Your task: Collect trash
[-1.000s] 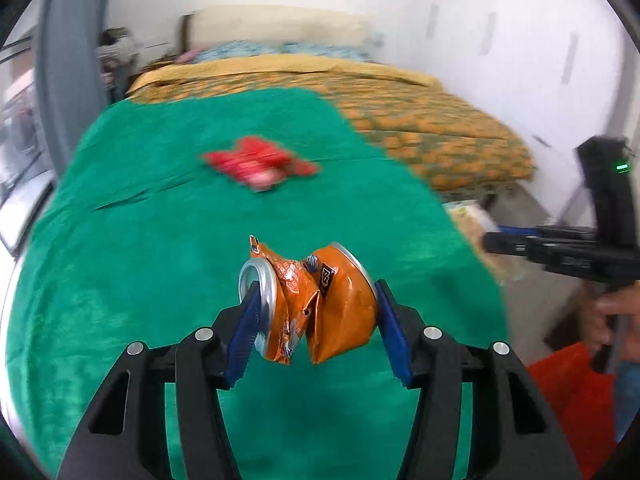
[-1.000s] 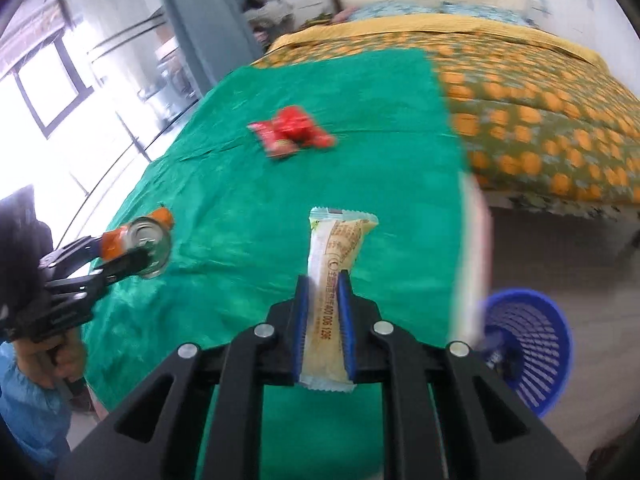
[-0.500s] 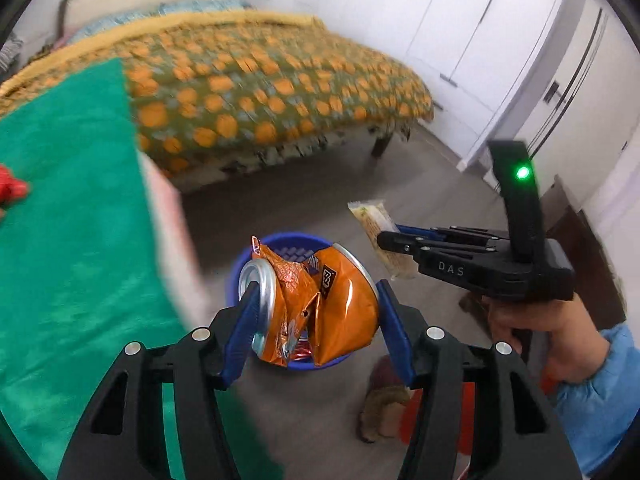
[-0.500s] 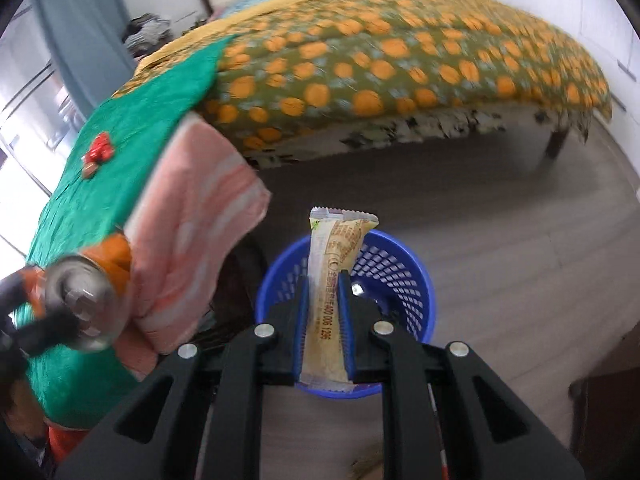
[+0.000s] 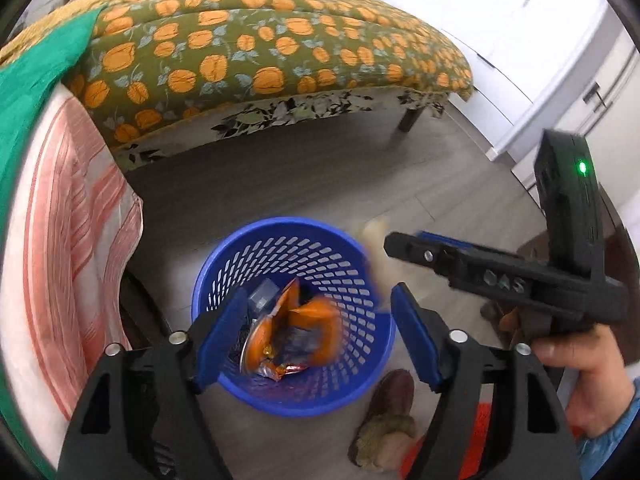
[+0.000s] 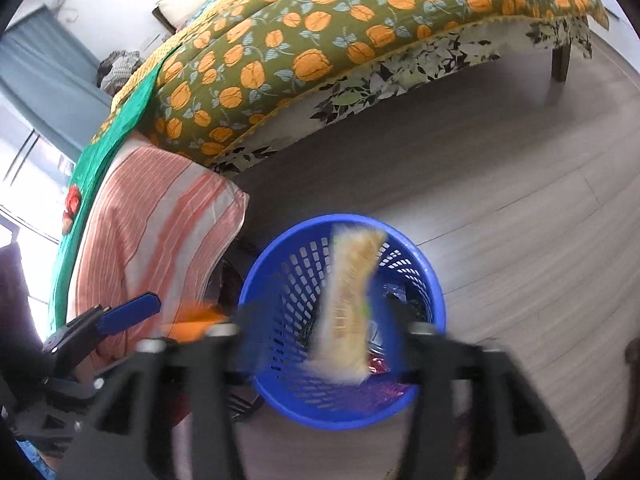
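Note:
A blue mesh trash basket [image 5: 340,392] stands on the floor beside the bed; it also shows in the right wrist view [image 6: 432,280]. My left gripper [image 5: 320,340] is open above it, and the crushed orange can [image 5: 296,336] is dropping blurred into the basket. My right gripper [image 6: 320,344] is open and blurred, and the beige snack wrapper [image 6: 352,300] falls loose between its jaws over the basket. A red wrapper [image 6: 72,208] lies on the green cloth [image 6: 132,116] of the bed.
The bed with an orange-patterned cover [image 5: 260,48] stands behind the basket, a striped pink cloth [image 5: 72,240] hanging at its corner. A slipper [image 5: 384,428] lies on the grey floor by the basket. White cupboards [image 5: 540,60] are at the right.
Both grippers have opened over the basket. The orange can and the snack wrapper have left the jaws and are falling in.

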